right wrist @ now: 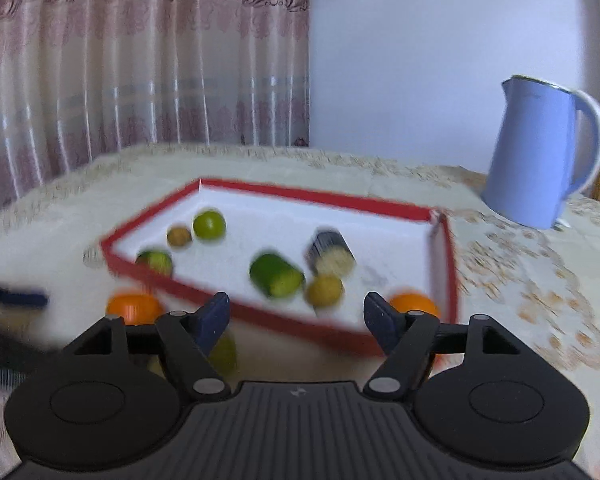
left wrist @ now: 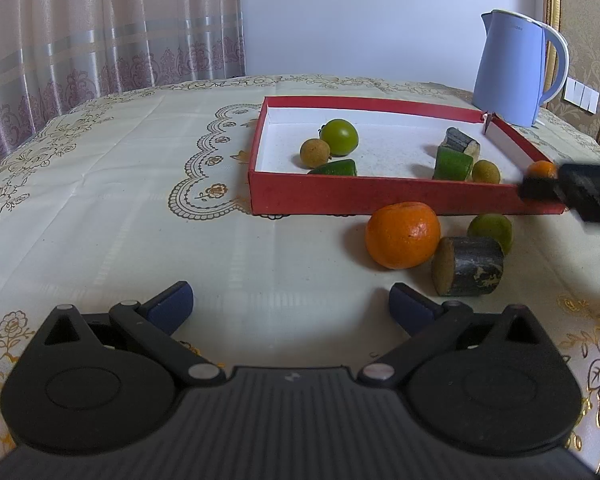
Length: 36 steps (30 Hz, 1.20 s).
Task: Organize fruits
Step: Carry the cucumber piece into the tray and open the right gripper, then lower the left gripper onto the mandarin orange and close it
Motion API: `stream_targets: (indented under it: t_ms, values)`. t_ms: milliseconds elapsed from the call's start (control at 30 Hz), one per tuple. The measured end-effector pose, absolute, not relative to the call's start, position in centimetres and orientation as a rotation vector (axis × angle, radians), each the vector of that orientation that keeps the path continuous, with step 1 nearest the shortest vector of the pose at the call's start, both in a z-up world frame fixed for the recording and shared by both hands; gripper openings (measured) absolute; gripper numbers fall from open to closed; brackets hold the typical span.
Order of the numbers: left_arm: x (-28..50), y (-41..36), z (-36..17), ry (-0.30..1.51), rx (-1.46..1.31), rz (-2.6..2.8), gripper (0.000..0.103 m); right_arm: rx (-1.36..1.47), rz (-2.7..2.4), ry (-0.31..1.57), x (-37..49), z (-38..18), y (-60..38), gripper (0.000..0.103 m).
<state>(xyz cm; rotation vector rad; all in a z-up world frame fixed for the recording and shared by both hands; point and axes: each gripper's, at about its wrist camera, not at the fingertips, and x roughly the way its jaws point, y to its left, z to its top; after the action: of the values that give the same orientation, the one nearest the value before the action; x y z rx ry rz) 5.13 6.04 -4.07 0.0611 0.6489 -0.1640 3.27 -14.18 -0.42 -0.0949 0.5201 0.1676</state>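
Note:
A red box (left wrist: 380,196) with a white inside lies on the table and holds several fruits: a green round fruit (left wrist: 339,137), a longan (left wrist: 315,153), green pieces (left wrist: 452,164) and a dark sugarcane piece (left wrist: 460,142). In front of the box lie an orange (left wrist: 402,235), a lime (left wrist: 492,230) and a dark sugarcane piece (left wrist: 468,266). My left gripper (left wrist: 290,306) is open and empty, low over the cloth. My right gripper (right wrist: 296,316) is open and empty at the box's near right corner; a small orange (right wrist: 414,305) lies in that corner. The right wrist view is blurred.
A blue kettle (left wrist: 512,68) stands behind the box at the right; it also shows in the right wrist view (right wrist: 540,156). A patterned cloth (left wrist: 140,184) covers the table. A curtain hangs behind at the left.

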Motion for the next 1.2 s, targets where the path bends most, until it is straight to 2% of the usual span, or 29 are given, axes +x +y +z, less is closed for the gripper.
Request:
stream_targets:
  t_ms: [367, 433, 500, 600, 733, 1033, 1200]
  values:
    - [5.1, 6.0, -4.1, 0.649, 0.062, -0.164, 0.103, -0.052, 0.093, 0.641, 1.7, -3.6, -17.0, 0.078]
    - [5.1, 6.0, -4.1, 0.649, 0.062, -0.164, 0.103, -0.047, 0.084, 0.643, 1.6, -3.7, -17.1, 0.086]
    - [5.1, 6.0, -4.1, 0.649, 0.063, -0.164, 0.103, -0.043, 0.076, 0.647, 1.6, -3.8, -17.2, 0.086]
    - [5.1, 6.0, -4.1, 0.648, 0.063, -0.164, 0.103, -0.042, 0.063, 0.657, 1.8, -3.9, -17.3, 0.096]
    - [5.0, 5.9, -4.0, 0.642, 0.067, -0.156, 0.103, -0.021, 0.059, 0.667, 1.9, -4.0, -17.6, 0.100]
    - [4.8, 6.9, -3.2, 0.641, -0.024, -0.190, 0.103, -0.027, 0.063, 0.671, 2.0, -4.0, -17.5, 0.102]
    - [5.8, 7.4, -2.0, 0.665, -0.170, -0.237, 0.103, -0.027, 0.063, 0.671, 2.0, -4.0, -17.5, 0.102]
